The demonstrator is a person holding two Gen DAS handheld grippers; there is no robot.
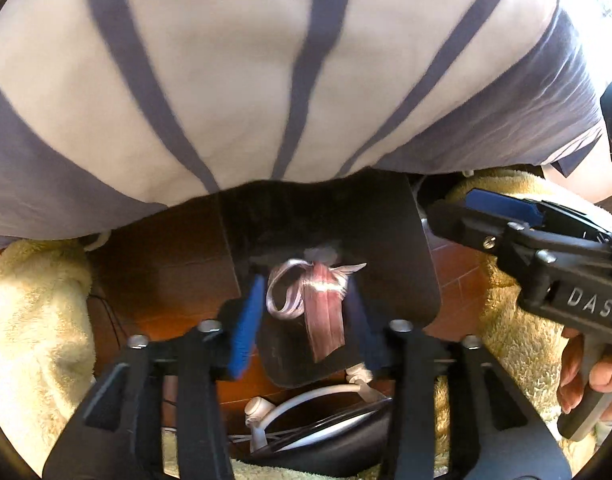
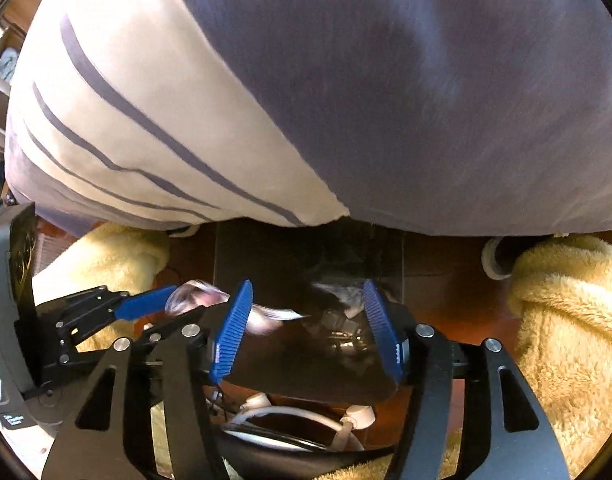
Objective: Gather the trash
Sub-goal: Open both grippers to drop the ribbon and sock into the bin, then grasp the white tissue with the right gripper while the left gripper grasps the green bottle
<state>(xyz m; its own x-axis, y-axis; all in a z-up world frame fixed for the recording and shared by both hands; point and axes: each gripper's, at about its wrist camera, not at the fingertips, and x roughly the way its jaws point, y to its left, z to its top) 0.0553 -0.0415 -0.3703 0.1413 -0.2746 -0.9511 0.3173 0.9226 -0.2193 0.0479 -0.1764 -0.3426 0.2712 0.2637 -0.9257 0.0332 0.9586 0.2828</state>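
Observation:
In the left wrist view my left gripper [image 1: 306, 320] has its blue pads apart, and a pink crinkled wrapper [image 1: 320, 308] hangs between them over a black bag [image 1: 346, 232]; whether the wrapper is pinched is unclear. The right gripper [image 1: 482, 204] enters from the right, beside the bag. In the right wrist view my right gripper [image 2: 306, 332] is open over the dark bag [image 2: 306, 264], with shiny trash [image 2: 342, 328] inside. The left gripper [image 2: 154, 300] comes in from the left, and the clear pinkish wrapper [image 2: 194, 296] is at its tip.
The person's striped white-and-grey shirt [image 1: 266, 80] fills the upper half of both views. Fluffy yellow slippers or fabric [image 1: 34, 320] [image 2: 566, 320] sit on each side over reddish-brown floor tiles [image 1: 166, 272]. A white-handled object [image 1: 306, 400] lies below the bag.

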